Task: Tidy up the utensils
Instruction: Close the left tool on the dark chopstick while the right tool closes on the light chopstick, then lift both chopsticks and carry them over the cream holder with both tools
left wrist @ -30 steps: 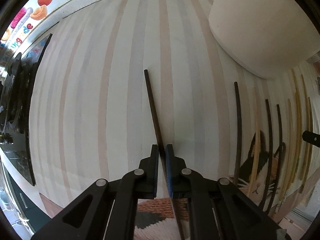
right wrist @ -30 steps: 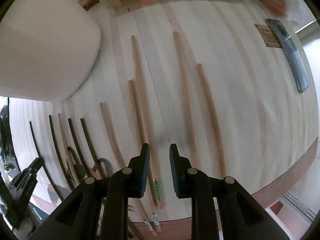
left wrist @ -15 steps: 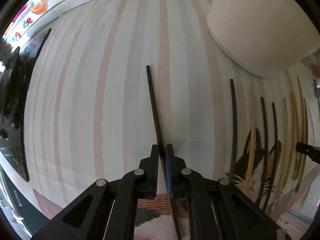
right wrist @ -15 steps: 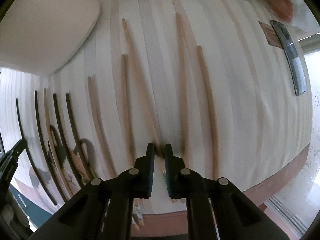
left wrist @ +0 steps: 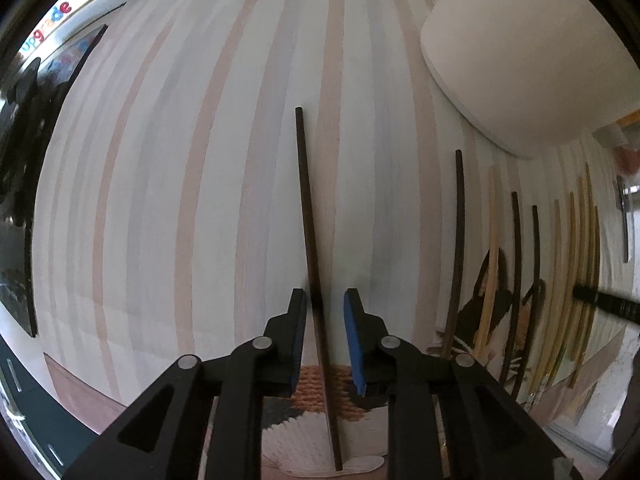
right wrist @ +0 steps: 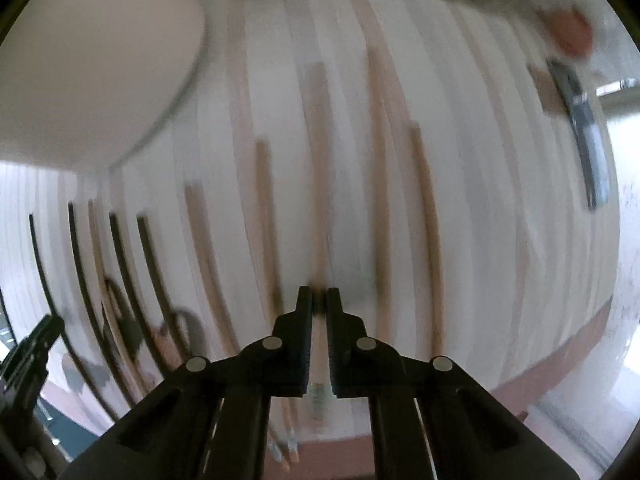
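Note:
A dark chopstick [left wrist: 310, 220] lies on the striped placemat [left wrist: 180, 200], running between the jaws of my left gripper [left wrist: 325, 304], which is open around it. To the right lie more dark chopsticks [left wrist: 458, 240] and light wooden ones [left wrist: 490, 248]. My right gripper [right wrist: 319, 300] is shut on a light wooden chopstick [right wrist: 318, 160]; this view is motion-blurred. Other wooden chopsticks [right wrist: 424, 220] lie either side, and dark ones [right wrist: 120, 256] to the left.
A large white bowl [left wrist: 520, 60] stands at the back, also in the right wrist view [right wrist: 88, 60]. A grey remote-like object [right wrist: 584, 136] lies at the far right. The table's front edge [right wrist: 560, 352] is close. The other gripper [right wrist: 28, 352] shows at the lower left.
My left gripper has opened and let go of the dark chopstick, which now lies on the mat. My right gripper has closed on a wooden chopstick and is moving.

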### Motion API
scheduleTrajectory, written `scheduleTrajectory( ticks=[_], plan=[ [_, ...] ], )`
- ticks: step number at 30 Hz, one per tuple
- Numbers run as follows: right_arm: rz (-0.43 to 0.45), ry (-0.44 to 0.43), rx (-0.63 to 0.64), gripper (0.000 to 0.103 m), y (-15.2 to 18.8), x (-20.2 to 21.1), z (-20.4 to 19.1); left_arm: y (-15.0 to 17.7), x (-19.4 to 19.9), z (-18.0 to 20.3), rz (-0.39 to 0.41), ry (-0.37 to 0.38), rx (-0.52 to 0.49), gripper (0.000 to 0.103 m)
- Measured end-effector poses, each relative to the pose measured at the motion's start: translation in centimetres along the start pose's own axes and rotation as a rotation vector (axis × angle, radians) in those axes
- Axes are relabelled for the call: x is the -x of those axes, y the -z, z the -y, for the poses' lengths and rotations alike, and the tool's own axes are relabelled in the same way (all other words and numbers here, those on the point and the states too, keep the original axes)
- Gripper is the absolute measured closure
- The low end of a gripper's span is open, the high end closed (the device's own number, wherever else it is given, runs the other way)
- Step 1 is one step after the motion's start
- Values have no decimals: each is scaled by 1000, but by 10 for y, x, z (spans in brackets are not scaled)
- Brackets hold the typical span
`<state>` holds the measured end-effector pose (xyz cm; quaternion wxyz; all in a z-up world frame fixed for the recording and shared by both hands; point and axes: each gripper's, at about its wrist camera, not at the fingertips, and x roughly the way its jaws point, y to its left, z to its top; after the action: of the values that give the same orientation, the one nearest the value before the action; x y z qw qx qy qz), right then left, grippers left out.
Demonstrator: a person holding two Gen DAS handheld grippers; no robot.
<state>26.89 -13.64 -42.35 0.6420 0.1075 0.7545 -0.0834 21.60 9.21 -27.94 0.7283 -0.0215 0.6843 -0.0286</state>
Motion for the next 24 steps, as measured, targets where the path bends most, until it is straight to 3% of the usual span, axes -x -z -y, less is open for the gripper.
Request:
scheduleTrajectory(
  ticks=[5,9,13,15,22,24],
  plan=[
    [-32,-14,11,94,7,-11,-9,-4,-1,1,6,-6,-8,85],
    [-2,13,32,88,-3,-17,-16,-9,-3,6,21,-47,-31,89],
    [-14,2,-5,92,-4,-22,-20,-13,-4,4,40,-74,-23,99],
    [4,-1,-15,96,-6,-20,-17,-12,-4,3,41,-80,-23,99],
    [108,-30,-37,96,23,-5,-6,4,26,1,126,-105,-45,100],
    [146,-35,-24,96,48,5,2,10,38,6,158,-114,-56,100]
  ],
)
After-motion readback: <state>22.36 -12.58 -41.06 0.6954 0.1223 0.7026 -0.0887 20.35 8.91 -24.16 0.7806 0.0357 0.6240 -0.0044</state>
